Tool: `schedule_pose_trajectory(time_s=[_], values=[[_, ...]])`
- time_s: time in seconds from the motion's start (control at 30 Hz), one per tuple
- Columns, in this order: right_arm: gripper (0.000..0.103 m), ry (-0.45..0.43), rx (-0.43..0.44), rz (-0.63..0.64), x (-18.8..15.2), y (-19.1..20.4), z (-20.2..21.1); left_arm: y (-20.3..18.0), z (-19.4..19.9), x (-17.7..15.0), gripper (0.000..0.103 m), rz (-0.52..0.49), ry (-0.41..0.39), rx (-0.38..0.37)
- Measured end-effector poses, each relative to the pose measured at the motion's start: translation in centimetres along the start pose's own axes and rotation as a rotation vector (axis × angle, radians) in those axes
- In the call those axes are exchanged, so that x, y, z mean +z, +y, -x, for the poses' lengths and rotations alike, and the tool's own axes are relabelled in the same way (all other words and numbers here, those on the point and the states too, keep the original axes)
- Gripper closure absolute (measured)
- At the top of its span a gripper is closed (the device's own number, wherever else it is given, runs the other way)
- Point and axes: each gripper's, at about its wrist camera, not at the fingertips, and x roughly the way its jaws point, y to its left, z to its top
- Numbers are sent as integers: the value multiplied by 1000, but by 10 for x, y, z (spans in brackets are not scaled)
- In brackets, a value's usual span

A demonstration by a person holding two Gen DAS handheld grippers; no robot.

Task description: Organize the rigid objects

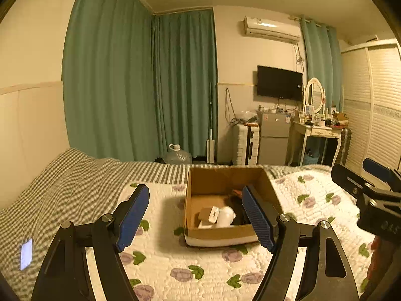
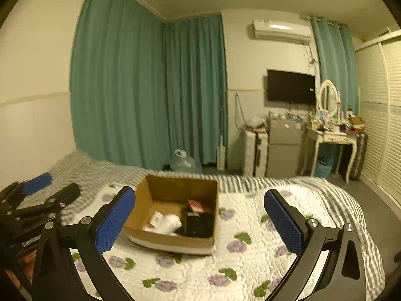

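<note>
An open cardboard box (image 1: 272, 193) (image 2: 145, 193) sits on the flowered quilt of the bed. Inside lie white plastic objects (image 1: 224, 217) (image 2: 169, 223), a black object (image 2: 199, 224) and a reddish-brown packet (image 2: 196, 205). My left gripper (image 1: 195, 214) is open and empty, held above the quilt just in front of the box. My right gripper (image 2: 200, 222) is open and empty, also in front of the box. The right gripper shows at the right edge of the left wrist view (image 1: 368, 175); the left gripper shows at the left edge of the right wrist view (image 2: 42, 193).
The flowered quilt (image 1: 200, 271) (image 2: 250, 258) lies over a grey checked sheet (image 1: 62, 183). A lit phone (image 1: 26, 253) lies on the sheet at left. Beyond the bed stand a water jug (image 1: 178, 155), small fridge (image 1: 273, 135), dressing table (image 1: 318, 133) and wardrobe (image 1: 376, 105).
</note>
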Motion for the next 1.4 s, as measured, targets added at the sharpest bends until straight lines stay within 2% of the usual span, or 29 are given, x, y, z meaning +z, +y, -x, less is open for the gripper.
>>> schedule_pose_trajectory(time_s=[0.13,0.47,1.4], values=[[0,41,-10,-17,-8,-6,-14,-6,-12,-7,24,-19,32,2],[0,72,-19,14,-24,-4,-26,-7,-25,-17,24,-12,75,-18],[0,97,-13,37,-28,5,-29,-10,-23,-19,24,10,88,-34]])
